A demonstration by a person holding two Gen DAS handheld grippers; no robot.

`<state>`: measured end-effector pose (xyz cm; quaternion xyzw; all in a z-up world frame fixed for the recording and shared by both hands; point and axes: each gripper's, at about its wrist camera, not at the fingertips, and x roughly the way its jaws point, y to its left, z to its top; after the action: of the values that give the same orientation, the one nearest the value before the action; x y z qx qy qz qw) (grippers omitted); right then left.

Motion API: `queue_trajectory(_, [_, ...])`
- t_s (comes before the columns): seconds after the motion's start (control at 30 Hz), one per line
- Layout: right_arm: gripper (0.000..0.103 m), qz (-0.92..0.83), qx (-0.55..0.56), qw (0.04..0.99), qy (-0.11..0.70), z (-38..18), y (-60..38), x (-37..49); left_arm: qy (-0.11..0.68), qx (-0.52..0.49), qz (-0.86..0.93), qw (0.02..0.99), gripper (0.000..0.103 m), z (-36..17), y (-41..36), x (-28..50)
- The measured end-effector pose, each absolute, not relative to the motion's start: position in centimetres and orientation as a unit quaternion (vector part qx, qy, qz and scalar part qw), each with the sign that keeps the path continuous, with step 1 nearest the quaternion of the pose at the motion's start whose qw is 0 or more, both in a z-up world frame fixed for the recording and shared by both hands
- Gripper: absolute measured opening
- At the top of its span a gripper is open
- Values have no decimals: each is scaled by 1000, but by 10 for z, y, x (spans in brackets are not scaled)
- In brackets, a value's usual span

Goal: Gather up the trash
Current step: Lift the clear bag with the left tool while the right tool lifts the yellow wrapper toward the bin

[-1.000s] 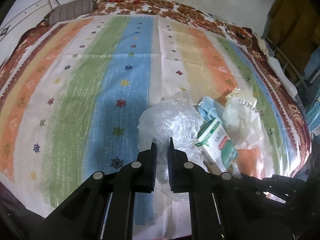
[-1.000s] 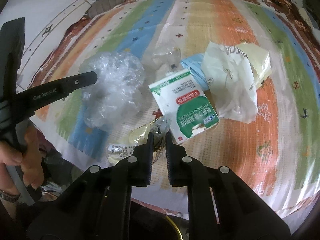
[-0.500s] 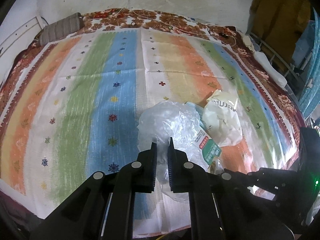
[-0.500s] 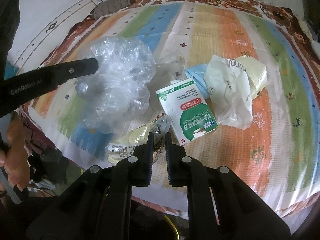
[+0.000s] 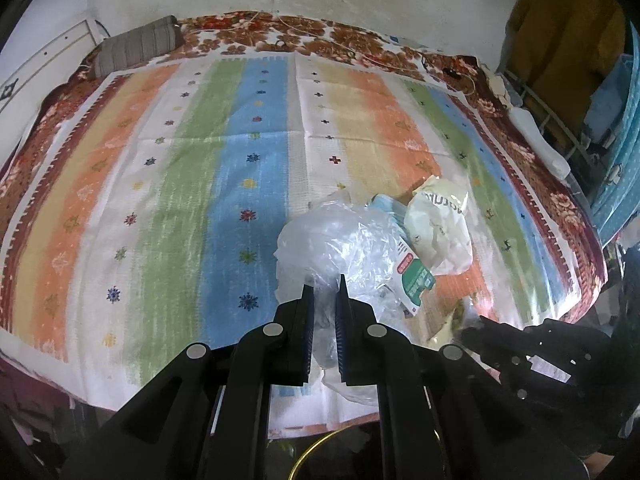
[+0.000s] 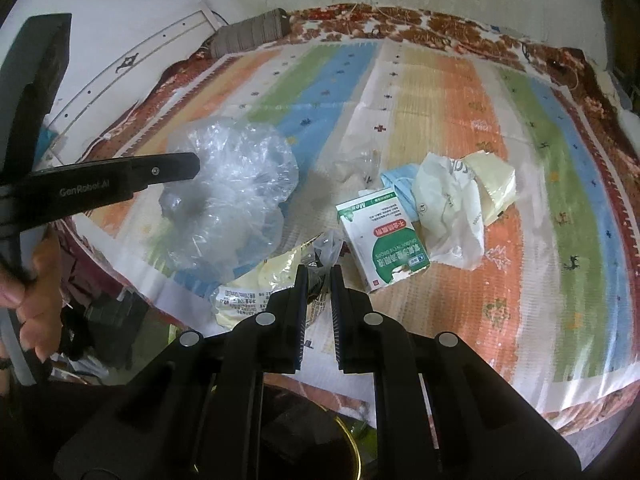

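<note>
My left gripper (image 5: 324, 280) is shut on a crumpled clear plastic bag (image 5: 340, 240) and holds it above the striped bedspread (image 5: 224, 184); the bag (image 6: 232, 196) hangs from it in the right wrist view. My right gripper (image 6: 319, 268) is shut on a yellowish printed wrapper with a clear plastic twist (image 6: 264, 284) at the bed's near edge. A green and white carton (image 6: 380, 240) lies just right of it. Behind lie a blue face mask (image 6: 400, 180), a white printed bag (image 6: 448, 208) and a pale yellow wrapper (image 6: 496, 184).
A round bin with a gold rim (image 6: 352, 448) sits below the bed edge, under both grippers; it also shows in the left wrist view (image 5: 316, 452). A grey striped pillow (image 5: 136, 44) lies at the far left. A rack with clothes (image 5: 568, 80) stands at the right.
Both grippers have pulled back toward the bed's near edge. The clear bag has come up off the bedspread in the left gripper. The right gripper still holds the wrapper.
</note>
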<state>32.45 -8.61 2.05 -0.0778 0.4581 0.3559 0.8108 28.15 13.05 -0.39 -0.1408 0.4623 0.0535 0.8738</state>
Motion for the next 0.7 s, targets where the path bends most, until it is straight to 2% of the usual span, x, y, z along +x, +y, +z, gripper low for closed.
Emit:
queue_trajectory(0.33, [10, 371, -68, 827, 418, 64, -111, 295, 425, -150, 33, 892, 9, 29, 119, 240])
queue_trajectory(0.7, [10, 374, -56, 835, 400, 79, -135, 271, 409, -159, 20, 898, 9, 39, 107, 207])
